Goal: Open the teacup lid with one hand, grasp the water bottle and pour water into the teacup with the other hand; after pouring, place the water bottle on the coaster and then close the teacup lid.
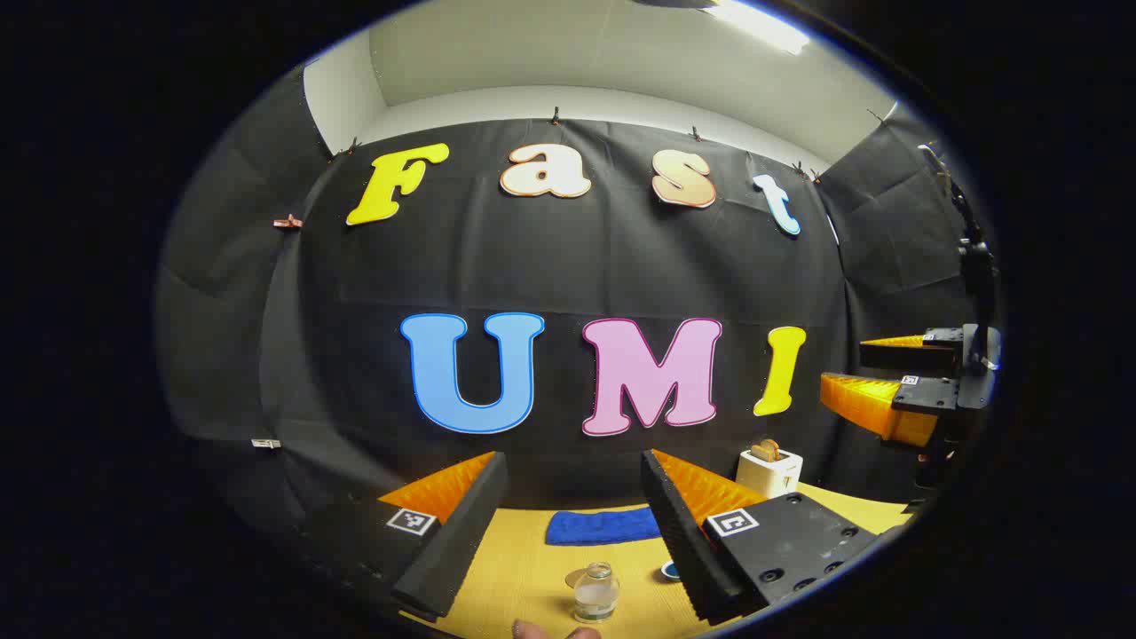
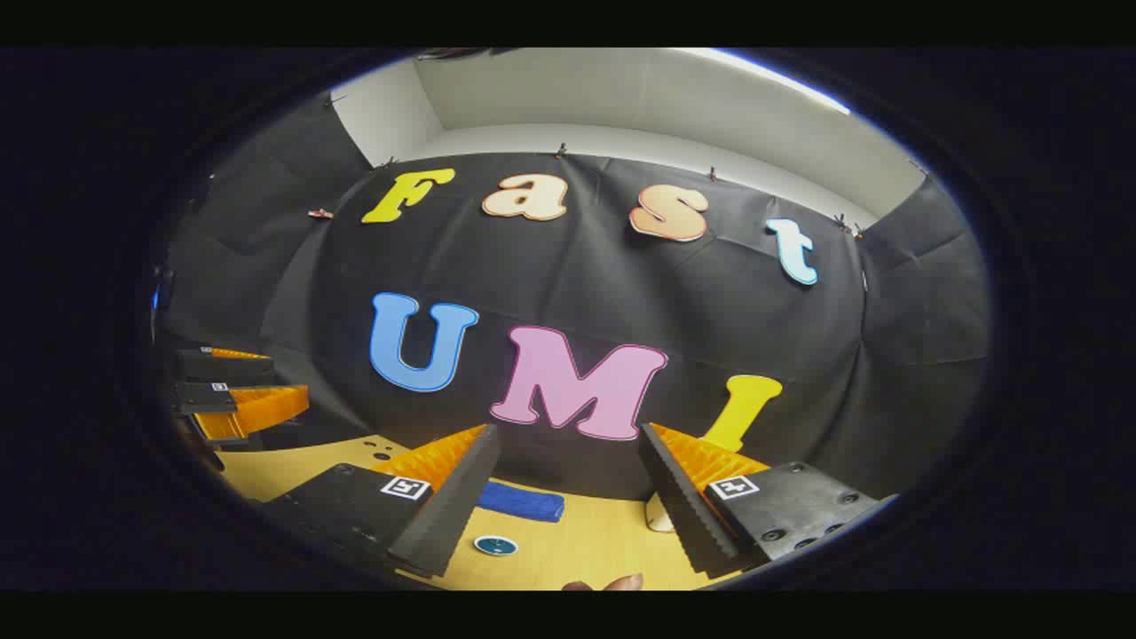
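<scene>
A small clear glass container [image 1: 596, 593] with a cap stands low on the yellow table [image 1: 524, 568], between my left gripper's fingers and well ahead of them; bottle or teacup, I cannot tell. A pale disc [image 1: 573, 579] lies just behind it. A teal round coaster [image 2: 495, 545] lies on the table, its edge also visible as the coaster [image 1: 670, 570] by my left gripper's finger. My left gripper [image 1: 572, 457] is open and holds nothing. My right gripper [image 2: 568, 430] is open and holds nothing, raised above the table. Each shows off to the side in the other's view: right gripper [image 1: 843, 362], left gripper [image 2: 288, 374].
A folded blue cloth [image 1: 603, 525] lies at the back of the table by the black wall, also seen as the cloth [image 2: 522, 502]. A white toaster [image 1: 769, 470] with bread stands at the back right. Fingertips of a hand [image 1: 532, 630] show at the bottom edge.
</scene>
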A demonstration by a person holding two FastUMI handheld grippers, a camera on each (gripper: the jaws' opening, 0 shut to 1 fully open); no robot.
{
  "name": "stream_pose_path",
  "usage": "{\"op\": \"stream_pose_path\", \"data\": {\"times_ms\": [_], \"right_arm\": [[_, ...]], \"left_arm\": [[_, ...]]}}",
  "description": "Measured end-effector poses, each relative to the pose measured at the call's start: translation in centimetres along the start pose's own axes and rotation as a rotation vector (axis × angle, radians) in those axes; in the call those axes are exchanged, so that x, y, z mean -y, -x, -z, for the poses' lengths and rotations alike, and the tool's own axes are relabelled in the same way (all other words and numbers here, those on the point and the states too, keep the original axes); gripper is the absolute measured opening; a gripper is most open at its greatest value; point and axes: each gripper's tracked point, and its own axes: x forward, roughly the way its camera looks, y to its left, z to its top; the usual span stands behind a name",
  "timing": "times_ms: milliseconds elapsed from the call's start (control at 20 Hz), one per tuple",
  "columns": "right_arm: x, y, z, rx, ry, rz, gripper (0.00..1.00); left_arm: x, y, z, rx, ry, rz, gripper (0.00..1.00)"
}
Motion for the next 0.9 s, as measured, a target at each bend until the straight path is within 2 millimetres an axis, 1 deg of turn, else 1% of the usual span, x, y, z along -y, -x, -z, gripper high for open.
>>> {"op": "stream_pose_path", "data": {"times_ms": [250, 300, 700, 750, 800, 850, 900], "right_arm": [[-0.3, 0.0, 0.0, 0.006, -0.003, -0.004, 0.98], [-0.3, 0.0, 0.0, 0.007, 0.0, -0.004, 0.96], [-0.7, -0.3, 0.2, 0.01, 0.0, -0.018, 0.98], [-0.8, -0.5, 0.4, 0.011, 0.0, -0.024, 0.96], [-1.0, -0.7, 0.8, 0.007, -0.003, -0.033, 0.98], [-1.3, -1.0, 1.4, 0.0, -0.007, -0.044, 0.96], [-1.6, -1.3, 2.1, -0.01, -0.008, -0.056, 0.97]], "left_arm": [[-0.3, -0.1, 0.2, -0.005, -0.004, -0.002, 0.95], [-0.4, -0.1, 0.5, -0.008, -0.005, -0.003, 0.95], [-0.7, -0.2, 0.4, -0.003, -0.017, -0.002, 0.95], [-0.6, -0.3, 0.5, -0.003, -0.019, 0.0, 0.95], [-0.5, -0.3, 0.7, -0.004, -0.019, 0.001, 0.95], [-0.3, -0.6, 0.8, -0.007, -0.02, 0.002, 0.95], [-0.1, -0.6, 1.2, -0.011, -0.02, 0.005, 0.95]]}}
